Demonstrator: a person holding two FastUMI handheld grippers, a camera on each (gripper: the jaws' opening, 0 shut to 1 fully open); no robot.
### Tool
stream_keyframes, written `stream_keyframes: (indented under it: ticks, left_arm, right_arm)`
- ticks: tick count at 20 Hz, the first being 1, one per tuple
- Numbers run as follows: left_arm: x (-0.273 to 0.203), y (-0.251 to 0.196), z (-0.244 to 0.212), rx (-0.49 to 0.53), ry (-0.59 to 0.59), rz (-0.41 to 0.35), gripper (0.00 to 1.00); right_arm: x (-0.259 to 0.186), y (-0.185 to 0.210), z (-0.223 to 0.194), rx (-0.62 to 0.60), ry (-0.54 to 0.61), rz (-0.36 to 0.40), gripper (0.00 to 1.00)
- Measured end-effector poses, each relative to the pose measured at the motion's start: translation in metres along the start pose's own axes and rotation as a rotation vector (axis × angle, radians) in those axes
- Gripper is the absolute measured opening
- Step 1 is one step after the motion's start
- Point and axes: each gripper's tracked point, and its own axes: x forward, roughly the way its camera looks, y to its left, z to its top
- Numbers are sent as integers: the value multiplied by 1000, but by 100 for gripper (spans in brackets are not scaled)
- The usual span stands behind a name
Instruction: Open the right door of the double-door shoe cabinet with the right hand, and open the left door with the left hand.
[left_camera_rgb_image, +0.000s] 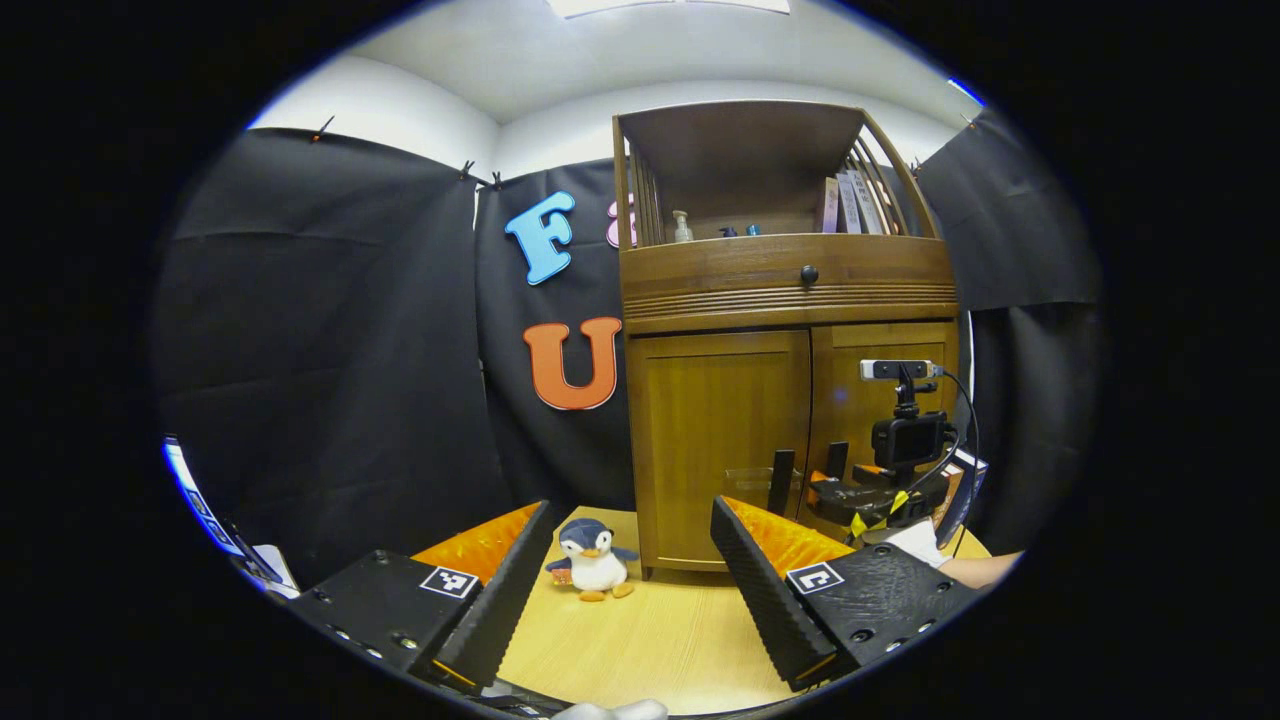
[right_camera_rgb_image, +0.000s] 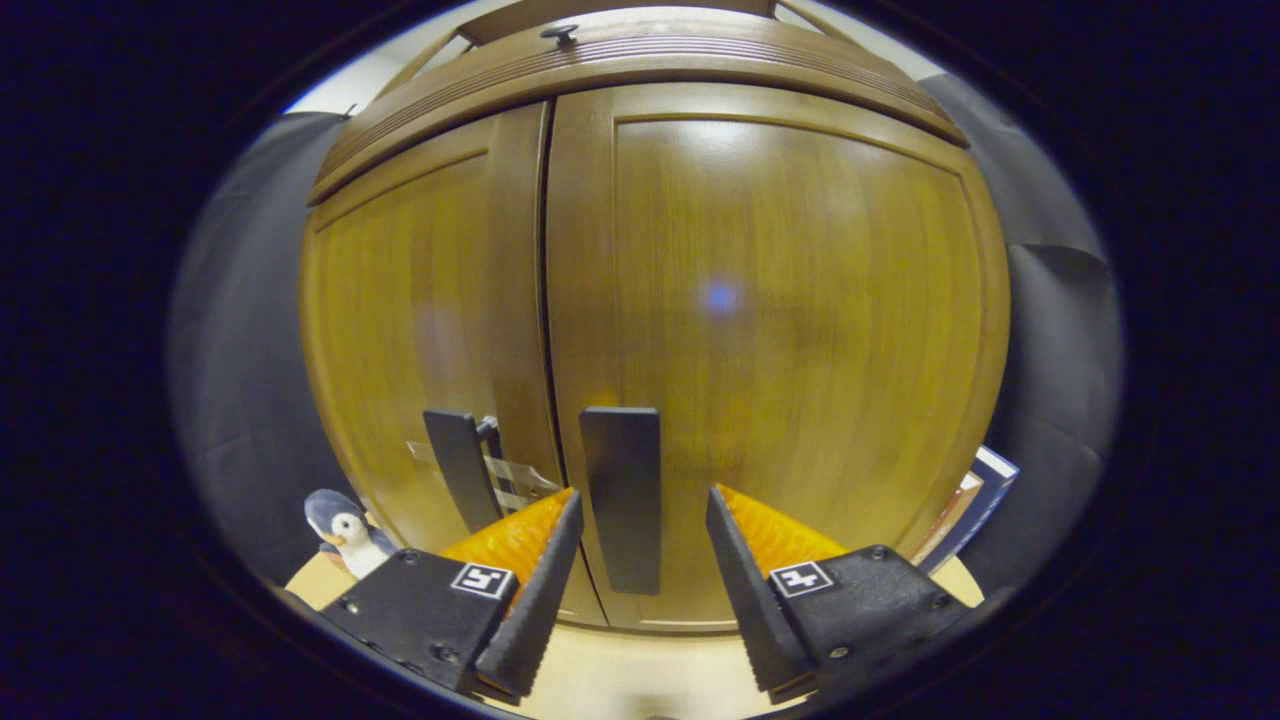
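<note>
Doors of the shoe cabinet (left_camera_rgb_image: 785, 330) stand closed at the desk's (left_camera_rgb_image: 660, 640) far edge; right gripper (right_camera_rgb_image: 636, 520) gapes around the right door's handle (right_camera_rgb_image: 622, 497), left gripper (left_camera_rgb_image: 632, 545) wide open, empty.

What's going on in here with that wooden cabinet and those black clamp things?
A person is about to open a double-door shoe cabinet with a hand-held gripper in each hand. The right hand-held gripper is open, up close, with the right door's black handle between its fingers, not yet gripped. The left hand-held gripper hangs back, also open. Both doors look shut. A toy penguin sits beside the cabinet.
</note>
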Motion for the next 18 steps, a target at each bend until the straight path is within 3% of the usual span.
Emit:
stream_keyframes:
  ticks: [2, 5, 8, 10, 18]
  left_arm:
    - [3, -3, -2, 2, 8, 0, 96]
    - [7, -4, -1, -7, 16, -4, 96]
    - [10, 3, -3, -4, 22, 8, 96]
    - [10, 5, -3, -10, 24, 12, 96]
    - [6, 15, -3, -15, 16, 7, 96]
  right_arm:
    - [3, 2, 0, -5, 4, 3, 69]
    - [6, 0, 3, -3, -4, 3, 64]
    - [15, 4, 0, -4, -3, 0, 45]
    - [15, 4, 0, -15, -5, -10, 39]
    - [12, 5, -2, -27, 11, -9, 33]
